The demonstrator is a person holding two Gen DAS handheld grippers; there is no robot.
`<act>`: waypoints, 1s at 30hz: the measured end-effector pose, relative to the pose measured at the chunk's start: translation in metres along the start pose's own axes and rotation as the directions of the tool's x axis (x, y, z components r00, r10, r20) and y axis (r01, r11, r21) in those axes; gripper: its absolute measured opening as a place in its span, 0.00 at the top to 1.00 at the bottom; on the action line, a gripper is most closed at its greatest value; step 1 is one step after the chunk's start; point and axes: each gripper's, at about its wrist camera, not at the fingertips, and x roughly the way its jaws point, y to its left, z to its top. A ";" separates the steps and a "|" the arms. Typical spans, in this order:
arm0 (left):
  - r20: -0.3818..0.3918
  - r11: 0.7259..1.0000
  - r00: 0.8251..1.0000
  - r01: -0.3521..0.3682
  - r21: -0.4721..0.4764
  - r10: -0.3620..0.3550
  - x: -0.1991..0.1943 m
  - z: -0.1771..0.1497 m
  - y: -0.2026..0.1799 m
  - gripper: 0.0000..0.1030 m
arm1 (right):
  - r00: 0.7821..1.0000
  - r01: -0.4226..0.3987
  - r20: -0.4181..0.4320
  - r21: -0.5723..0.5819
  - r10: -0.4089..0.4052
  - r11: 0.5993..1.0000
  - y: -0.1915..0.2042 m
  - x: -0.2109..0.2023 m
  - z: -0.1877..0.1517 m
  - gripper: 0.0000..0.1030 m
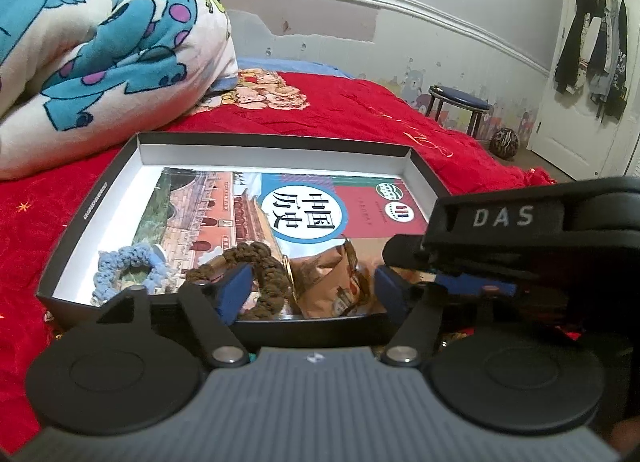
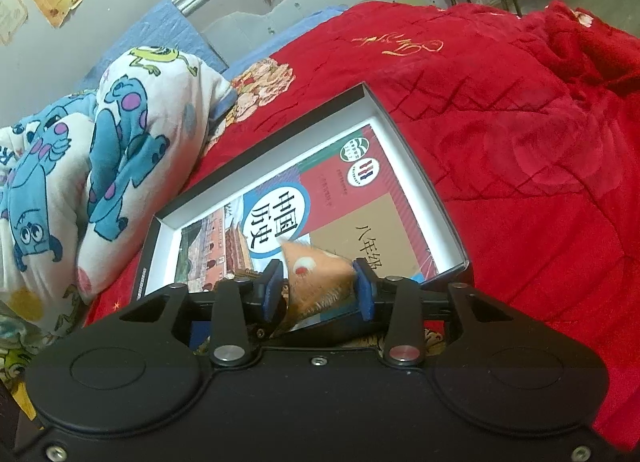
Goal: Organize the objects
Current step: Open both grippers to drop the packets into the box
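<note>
Orange snack packet (image 2: 320, 274) pinched between right gripper (image 2: 318, 290) pads, low over the textbook (image 2: 372, 198) in the box (image 1: 86, 218). Left gripper (image 1: 312, 290) spread, empty, beside brown scrunchie (image 1: 256, 274). Risk: crinkly packet slipping out, or box nudged across soft bedspread (image 2: 520, 142).

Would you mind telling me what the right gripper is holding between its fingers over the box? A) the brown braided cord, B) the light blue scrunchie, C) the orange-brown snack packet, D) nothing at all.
C: in the right wrist view the right gripper has its blue pads closed on the orange-brown snack packet, above the textbook lying in the box.
</note>
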 end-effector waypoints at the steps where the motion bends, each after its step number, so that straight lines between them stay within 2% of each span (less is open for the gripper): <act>1: -0.002 1.000 1.000 0.005 -0.005 -0.005 0.000 0.000 0.001 0.20 | 1.000 -0.003 0.003 0.001 0.003 1.000 0.000 -0.001 0.000 0.56; 4: 0.003 1.000 1.000 0.012 -0.017 -0.012 -0.004 0.001 0.002 0.17 | 1.000 -0.021 0.006 0.002 0.021 1.000 0.002 -0.003 0.000 0.47; 9: 0.039 1.000 0.999 0.030 -0.005 -0.030 -0.014 0.003 0.001 0.13 | 0.998 -0.050 0.025 0.004 0.050 0.999 0.005 -0.011 0.000 0.24; 11: 0.045 0.999 0.998 0.045 -0.015 -0.045 -0.019 0.003 0.001 0.11 | 0.997 -0.066 0.034 0.016 0.066 0.998 0.004 -0.016 0.001 0.22; 17: 0.039 0.995 0.995 0.092 -0.041 -0.090 -0.038 0.008 0.005 0.10 | 0.992 -0.113 0.061 0.005 0.112 0.994 0.009 -0.036 0.003 0.22; 21: 0.058 0.998 0.996 0.070 0.001 -0.070 -0.062 0.014 0.005 0.10 | 0.988 -0.105 0.110 -0.056 0.110 0.993 0.017 -0.058 0.001 0.23; 23: 0.092 0.998 0.994 0.057 0.030 -0.060 -0.079 0.021 0.006 0.10 | 0.986 -0.091 0.136 -0.069 0.100 0.993 0.018 -0.071 0.001 0.22; 27: 0.131 0.997 0.990 0.038 0.060 -0.045 -0.113 0.041 0.014 0.09 | 0.978 -0.104 0.175 -0.045 0.110 0.994 0.008 -0.096 0.003 0.22; 30: 0.148 0.996 0.987 0.056 0.076 -0.067 -0.137 0.047 0.026 0.09 | 0.973 -0.136 0.188 -0.001 0.134 0.991 -0.002 -0.112 0.005 0.22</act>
